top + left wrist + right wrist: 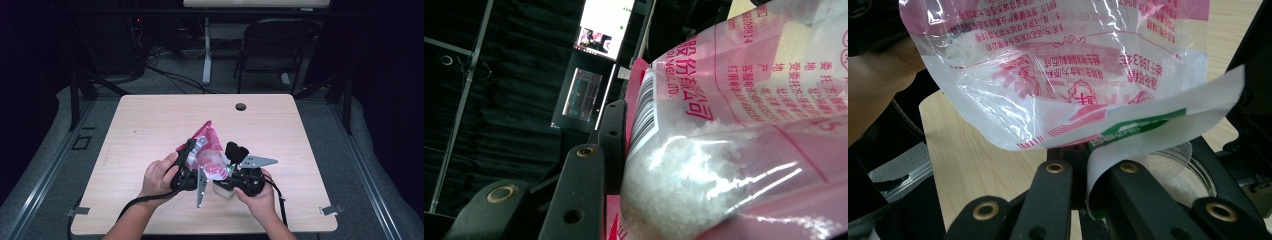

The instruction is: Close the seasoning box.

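Pink bag (209, 152) of white grains hangs over the tabletop (150, 125), left gripper (192, 150) jaws clamped on it, right gripper (231, 159) jaws pinching its corner.

The high view is soft and low in detail: the wooden table (150, 130) is evenly lit from above, with hardly any shadow on it, while the room around it sinks into near black. In the left gripper view the pink-printed plastic bag (744, 115) sits so close that it blurs, with white glare streaks across its film; a monitor (605, 25) far behind is blown out against dark curtains. The right gripper view is brighter, the bag's film gleaming with soft highlights, its print slightly smeared, and the black jaws at the bottom out of focus.
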Available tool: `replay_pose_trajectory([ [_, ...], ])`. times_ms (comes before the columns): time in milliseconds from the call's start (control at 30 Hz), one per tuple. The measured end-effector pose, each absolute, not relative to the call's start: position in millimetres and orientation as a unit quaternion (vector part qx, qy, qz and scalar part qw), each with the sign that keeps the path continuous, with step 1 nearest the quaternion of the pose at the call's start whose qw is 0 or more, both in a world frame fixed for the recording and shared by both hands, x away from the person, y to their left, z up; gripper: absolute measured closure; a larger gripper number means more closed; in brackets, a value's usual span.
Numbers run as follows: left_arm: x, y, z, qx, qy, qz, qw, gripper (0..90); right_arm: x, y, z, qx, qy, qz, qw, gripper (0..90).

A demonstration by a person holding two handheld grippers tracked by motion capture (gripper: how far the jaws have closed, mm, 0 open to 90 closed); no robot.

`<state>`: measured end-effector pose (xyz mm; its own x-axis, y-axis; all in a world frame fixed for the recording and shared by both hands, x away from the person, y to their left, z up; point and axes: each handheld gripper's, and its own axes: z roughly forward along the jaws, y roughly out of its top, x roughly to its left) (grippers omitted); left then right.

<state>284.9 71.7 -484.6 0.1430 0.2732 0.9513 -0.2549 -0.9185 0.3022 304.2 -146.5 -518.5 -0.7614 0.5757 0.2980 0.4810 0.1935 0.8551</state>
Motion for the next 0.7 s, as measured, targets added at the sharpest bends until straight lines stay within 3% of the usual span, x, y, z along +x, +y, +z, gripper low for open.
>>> replay_pose_trajectory([
  [700,290.1,77.9,-489.1,0.738,0.018,0.643,0.205,68.4,303.2,-148.8,-517.4,0.345,0.772,0.532,0.049,90.0],
])
